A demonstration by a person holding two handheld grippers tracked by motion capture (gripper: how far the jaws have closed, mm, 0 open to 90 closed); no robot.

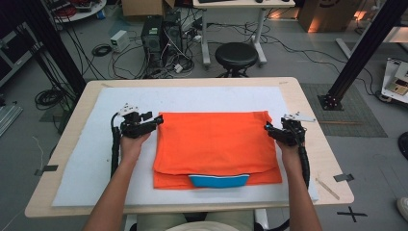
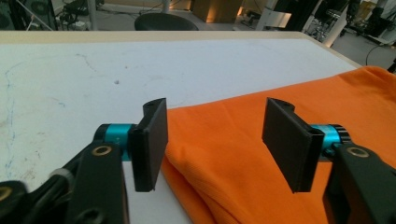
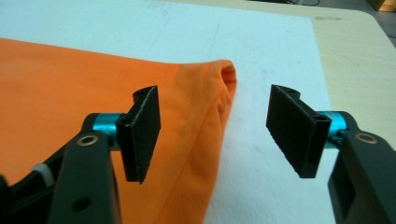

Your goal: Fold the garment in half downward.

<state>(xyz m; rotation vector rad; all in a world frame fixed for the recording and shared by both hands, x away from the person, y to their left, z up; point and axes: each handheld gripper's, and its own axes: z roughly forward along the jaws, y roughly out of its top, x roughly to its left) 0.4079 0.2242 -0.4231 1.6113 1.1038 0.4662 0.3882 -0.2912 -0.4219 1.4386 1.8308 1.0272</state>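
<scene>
Orange garment (image 1: 216,144), folded, blue collar

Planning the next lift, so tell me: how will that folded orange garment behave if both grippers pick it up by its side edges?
The orange garment is probably floppy: its thin folded layers lie flat on the white mat, so the middle would likely sag. Its layers may slide apart, since the lower one already sticks out at the near edge. It looks light.
</scene>
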